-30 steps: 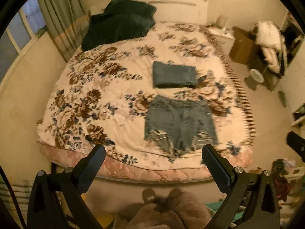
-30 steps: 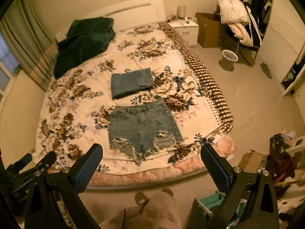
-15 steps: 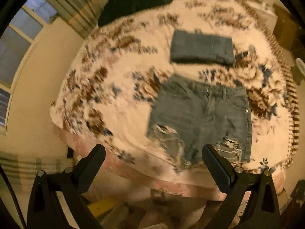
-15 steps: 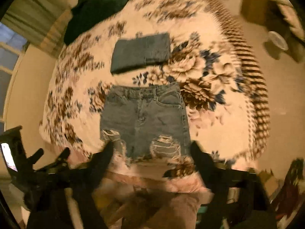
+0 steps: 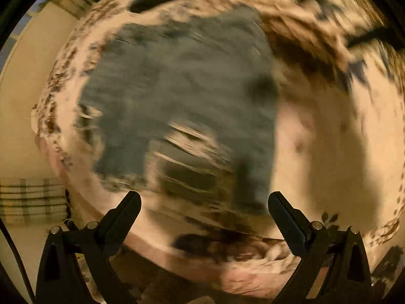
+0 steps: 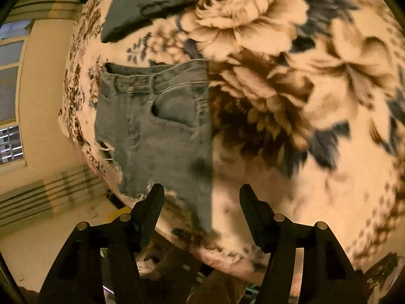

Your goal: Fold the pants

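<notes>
Denim job on a floral blanket [image 6: 329,202] covering the bed; shorts [image 6: 157,131] lie flat near its front edge, waistband far side, ripped hems toward me. Second folded denim piece [image 6: 149,2] sits beyond the waistband, apart. Shorts look soft but fairly heavy, seams and waistband stiffer, frayed hems weak, so pinch hem corners at the side seams, not the threads. Left gripper [image 5: 204,202] fingers wide apart, empty; right gripper [image 6: 202,194] fingers apart, empty, at right hem corner
</notes>
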`<state>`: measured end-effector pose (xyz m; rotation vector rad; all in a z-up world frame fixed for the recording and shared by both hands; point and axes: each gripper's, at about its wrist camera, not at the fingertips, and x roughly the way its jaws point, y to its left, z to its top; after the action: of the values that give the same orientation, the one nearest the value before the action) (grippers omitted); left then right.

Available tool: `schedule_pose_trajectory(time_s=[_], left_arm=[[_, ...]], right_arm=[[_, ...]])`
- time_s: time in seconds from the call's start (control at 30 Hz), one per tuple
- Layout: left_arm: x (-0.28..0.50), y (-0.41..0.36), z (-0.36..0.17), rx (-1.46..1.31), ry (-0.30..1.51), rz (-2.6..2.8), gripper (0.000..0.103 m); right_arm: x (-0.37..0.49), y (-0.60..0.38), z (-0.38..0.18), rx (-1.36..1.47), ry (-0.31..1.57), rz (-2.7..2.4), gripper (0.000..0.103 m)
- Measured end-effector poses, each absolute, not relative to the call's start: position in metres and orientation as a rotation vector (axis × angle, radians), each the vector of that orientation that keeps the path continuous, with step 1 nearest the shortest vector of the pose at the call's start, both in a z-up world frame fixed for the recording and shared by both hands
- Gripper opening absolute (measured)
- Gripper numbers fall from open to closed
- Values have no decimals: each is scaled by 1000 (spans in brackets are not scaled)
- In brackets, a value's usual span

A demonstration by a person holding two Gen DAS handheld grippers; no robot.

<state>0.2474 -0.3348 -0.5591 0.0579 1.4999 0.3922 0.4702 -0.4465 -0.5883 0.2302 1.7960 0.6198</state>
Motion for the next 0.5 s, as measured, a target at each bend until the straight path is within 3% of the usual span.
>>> schedule_pose_trajectory(time_s=[0.3,0.33,0.37,0.4,0.47,0.5], left_arm=[[263,-343,-633,28,1538,410,99],[264,-340,-633,4,1528,392,90],[265,-338,-631,-42,1515,345,69],[264,-338,-627,-85,1504,292,58],[264,-339,-618,-80,1489,242,27],[265,-336,-613,-90,1481,214,22]], right_arm=[[512,-406,-677,265,1859,736,65],[515,-401,-684,283,1863,738,65],[518,-399,-690,298,1866,741,65],[519,-394,-695,312,1865,746,65],[520,-384,-701,343,1849,737,66],[520,-382,-700,371,1827,732,61]])
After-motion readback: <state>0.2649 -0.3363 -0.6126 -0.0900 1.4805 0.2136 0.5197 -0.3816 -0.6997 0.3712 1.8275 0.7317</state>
